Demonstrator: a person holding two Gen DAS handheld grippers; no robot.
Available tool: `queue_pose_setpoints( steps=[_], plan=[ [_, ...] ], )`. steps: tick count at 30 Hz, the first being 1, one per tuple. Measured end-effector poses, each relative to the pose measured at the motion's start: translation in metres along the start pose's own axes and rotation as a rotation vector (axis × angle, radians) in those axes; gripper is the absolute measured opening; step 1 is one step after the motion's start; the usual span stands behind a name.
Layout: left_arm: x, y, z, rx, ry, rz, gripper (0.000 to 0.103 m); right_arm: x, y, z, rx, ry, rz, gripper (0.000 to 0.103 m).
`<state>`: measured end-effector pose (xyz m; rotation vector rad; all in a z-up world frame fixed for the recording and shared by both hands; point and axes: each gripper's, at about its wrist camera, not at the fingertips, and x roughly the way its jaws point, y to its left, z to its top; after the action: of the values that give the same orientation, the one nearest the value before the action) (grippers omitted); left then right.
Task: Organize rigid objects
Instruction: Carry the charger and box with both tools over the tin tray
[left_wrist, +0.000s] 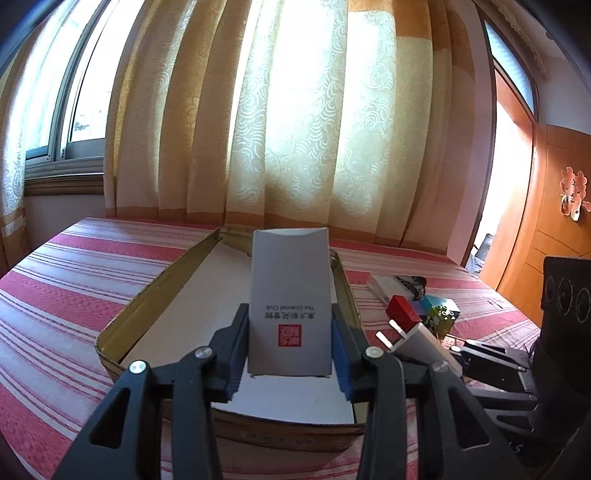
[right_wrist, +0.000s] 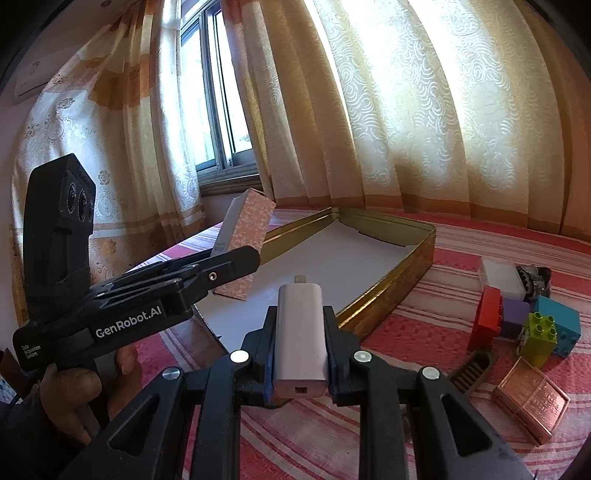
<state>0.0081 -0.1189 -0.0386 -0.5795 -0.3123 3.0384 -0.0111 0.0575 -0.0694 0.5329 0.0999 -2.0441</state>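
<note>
Sunlit cream curtains (left_wrist: 295, 110) hang behind a bed covered in a red striped cloth (left_wrist: 74, 280), where a shallow gold tin tray (right_wrist: 391, 284) with a white floor lies open. The left gripper (left_wrist: 290, 350) pinches a flat grey carton (left_wrist: 290, 295) by its 2 side faces, holding it upright over the tray; from the right wrist view its patterned pink side shows, with the lower end just above the tray's near left part. The right gripper (right_wrist: 301, 354) has its fingers pressed onto the long sides of a pale pink charger (right_wrist: 301, 336), prongs pointing away, over the tray's near edge. To the right of the tray wait toy bricks (right_wrist: 539, 325), a white box (right_wrist: 502, 277) and a copper-coloured case (right_wrist: 532, 402). The carton looks light and thin-walled, so hard squeezing could dent it; gripping near a folded end seems safer. The charger appears stiff, smooth and somewhat slippery, best held across its flat sides.
</note>
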Motion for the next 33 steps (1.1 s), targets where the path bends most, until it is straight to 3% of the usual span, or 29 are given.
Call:
queue_pose_setpoints(
  steps=[27, 33],
  plan=[
    [0.012, 0.014, 0.007, -0.029, 0.071, -0.026, 0.040, 0.006, -0.001, 0.004, 0.025, 0.024, 0.050, 0.023],
    [0.017, 0.016, 0.017, 0.021, 0.084, 0.003, 0.040, 0.008, -0.002, 0.013, 0.029, 0.029, 0.083, 0.023]
  ],
)
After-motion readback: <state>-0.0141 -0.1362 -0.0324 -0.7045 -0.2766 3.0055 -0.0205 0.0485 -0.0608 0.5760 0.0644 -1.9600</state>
